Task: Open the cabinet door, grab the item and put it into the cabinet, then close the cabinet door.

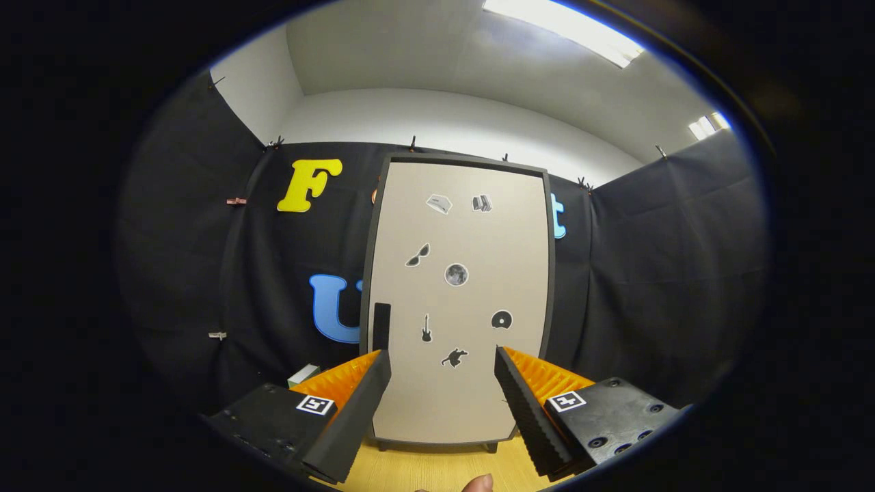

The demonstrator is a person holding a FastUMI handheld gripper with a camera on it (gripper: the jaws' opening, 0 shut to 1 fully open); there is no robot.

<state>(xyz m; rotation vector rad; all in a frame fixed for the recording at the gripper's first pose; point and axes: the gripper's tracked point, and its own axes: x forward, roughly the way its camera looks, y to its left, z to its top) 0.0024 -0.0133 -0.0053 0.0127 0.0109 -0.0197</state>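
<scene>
A tall cabinet stands straight ahead on a wooden tabletop, its beige door closed and dotted with several small stickers. A dark vertical handle sits on the door's left side, just above the left fingertip. My gripper is open, its fingers spread wide in front of the lower door, with nothing between them. A small light-coloured object peeks out left of the cabinet, behind the left finger; I cannot tell what it is.
Black cloth walls close in the booth on the left, right and behind the cabinet. A person's fingertip shows at the near edge of the tabletop, below the fingers.
</scene>
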